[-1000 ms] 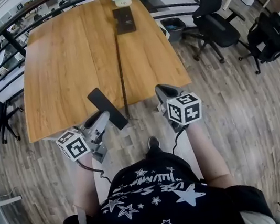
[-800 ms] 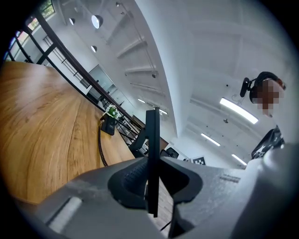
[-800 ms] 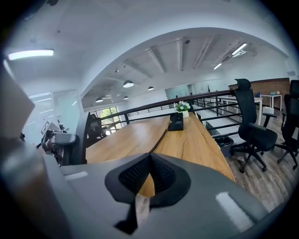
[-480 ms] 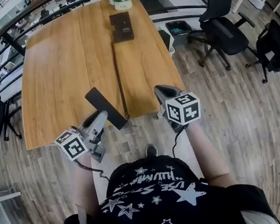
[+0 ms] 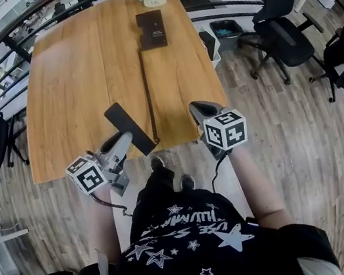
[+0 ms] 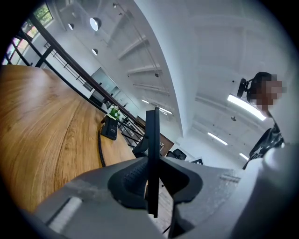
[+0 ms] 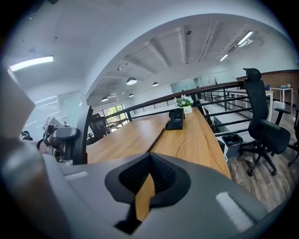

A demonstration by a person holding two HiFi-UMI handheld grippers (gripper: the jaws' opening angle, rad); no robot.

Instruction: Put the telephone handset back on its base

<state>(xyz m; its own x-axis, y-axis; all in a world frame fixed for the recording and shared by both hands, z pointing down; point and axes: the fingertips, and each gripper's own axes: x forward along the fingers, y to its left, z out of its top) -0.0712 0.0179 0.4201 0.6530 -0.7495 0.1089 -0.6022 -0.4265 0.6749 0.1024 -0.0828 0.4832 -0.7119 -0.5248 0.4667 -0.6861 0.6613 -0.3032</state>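
**Head view.** The handset (image 5: 129, 129) is off the base (image 5: 152, 28). It is clamped in the left gripper (image 5: 125, 140) at lower centre, over the near edge of the counter (image 5: 72, 85). The base sits at top centre, well apart from it. The cord (image 5: 146, 86) runs down the counter between the two. The right gripper (image 5: 196, 108), just right of centre, carries nothing.

Judgement: the pickup is done. The carry along the counter and the seating on the base are both left.

**Left gripper view.** The fingers are clenched on the handset, which shows edge-on as a thin upright black slab. The base is small, left of centre and far off.

**Right gripper view.** The fingers are pressed together at the tips with nothing between them. Only counter wood shows through the slit below. The base lies at centre, far away.

**Hard to make out.**
- The cradle on the base is too small to read in any view.
- I cannot tell where the cord joins the handset.
- The fingers cover the lower end of the handset.
- At the left edge of the right gripper view, the handset is dim and partly cut off.
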